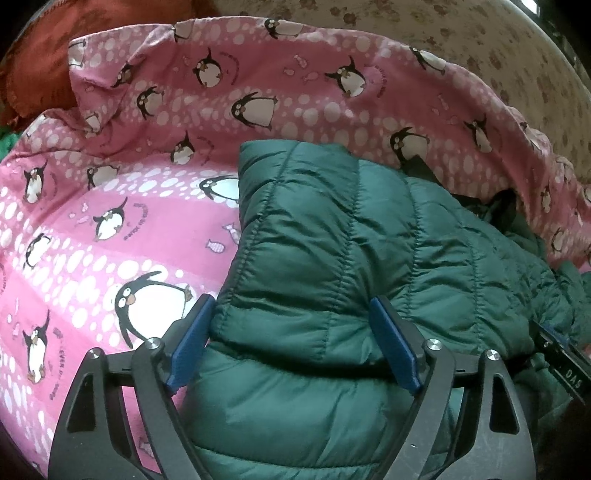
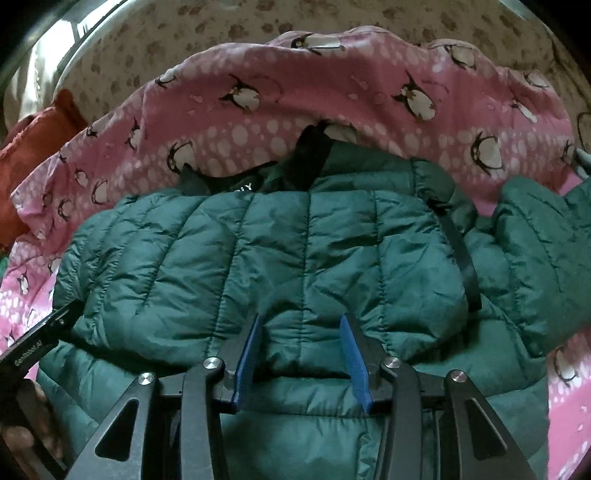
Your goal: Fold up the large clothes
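Observation:
A dark green quilted jacket [image 1: 332, 229] lies folded on a pink penguin-print sheet [image 1: 110, 221]. My left gripper [image 1: 291, 314] stands open, wide, astride the jacket's near left fold, with the padding between its blue pads [image 1: 192, 339] but not squeezed. In the right wrist view the jacket [image 2: 258, 240] shows its black collar at the far side and a sleeve spreading to the right. My right gripper [image 2: 301, 328] is shut on a bunched puff of the jacket near its front edge. The left gripper's black body [image 2: 33, 343] shows at the left edge.
The pink sheet [image 2: 295, 85] is rumpled up behind the jacket. An orange-red cloth [image 1: 44, 55] lies at the far left. A beige paw-print cover [image 1: 443, 33] runs beyond the sheet. A hand [image 2: 22, 435] shows at the lower left.

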{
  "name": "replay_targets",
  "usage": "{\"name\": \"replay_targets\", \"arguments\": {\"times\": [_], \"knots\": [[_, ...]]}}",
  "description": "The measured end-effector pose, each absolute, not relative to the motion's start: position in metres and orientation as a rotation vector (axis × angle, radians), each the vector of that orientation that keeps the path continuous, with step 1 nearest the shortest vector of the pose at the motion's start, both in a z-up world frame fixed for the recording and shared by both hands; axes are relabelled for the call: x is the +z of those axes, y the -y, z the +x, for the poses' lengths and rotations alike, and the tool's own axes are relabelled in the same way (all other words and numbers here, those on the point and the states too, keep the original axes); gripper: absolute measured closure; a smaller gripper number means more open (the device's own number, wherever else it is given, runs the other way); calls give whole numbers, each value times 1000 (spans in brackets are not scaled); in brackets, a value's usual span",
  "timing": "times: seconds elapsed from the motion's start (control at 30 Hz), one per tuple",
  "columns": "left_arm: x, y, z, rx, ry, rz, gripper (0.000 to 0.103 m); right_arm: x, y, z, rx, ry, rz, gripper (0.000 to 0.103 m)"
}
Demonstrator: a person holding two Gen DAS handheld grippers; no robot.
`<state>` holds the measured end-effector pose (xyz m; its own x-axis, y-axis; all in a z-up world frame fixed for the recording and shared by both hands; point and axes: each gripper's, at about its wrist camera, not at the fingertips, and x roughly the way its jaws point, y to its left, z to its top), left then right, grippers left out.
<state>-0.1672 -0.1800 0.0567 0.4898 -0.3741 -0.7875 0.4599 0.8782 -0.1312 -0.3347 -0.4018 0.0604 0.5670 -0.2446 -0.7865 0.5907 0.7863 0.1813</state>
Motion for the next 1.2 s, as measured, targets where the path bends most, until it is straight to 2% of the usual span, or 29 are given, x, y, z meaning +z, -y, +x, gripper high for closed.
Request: {"name": "replay_targets", "arguments": {"times": [0.23, 0.43, 0.53, 0.67, 1.03, 1.2], "knots": [[59, 176, -169, -517, -930, 88, 18, 72, 398, -344, -508, -827, 467, 61], [85, 162, -189, -552, -894, 50, 18, 100, 400, -370, -552, -727, 473, 61], [99, 162, -204, -585, -865, 57, 18, 98, 405, -367, -586, -759, 462, 61], [114, 170, -228, -627, -808, 101, 18, 66, 413, -355, -590, -894, 492, 61], [134, 197, -280, -732, -780, 131, 18, 115, 394, -416, -567, -756, 460, 59], [134, 208, -295, -751, -781, 154, 18, 124, 399, -440, -582, -733, 479, 52]]}}
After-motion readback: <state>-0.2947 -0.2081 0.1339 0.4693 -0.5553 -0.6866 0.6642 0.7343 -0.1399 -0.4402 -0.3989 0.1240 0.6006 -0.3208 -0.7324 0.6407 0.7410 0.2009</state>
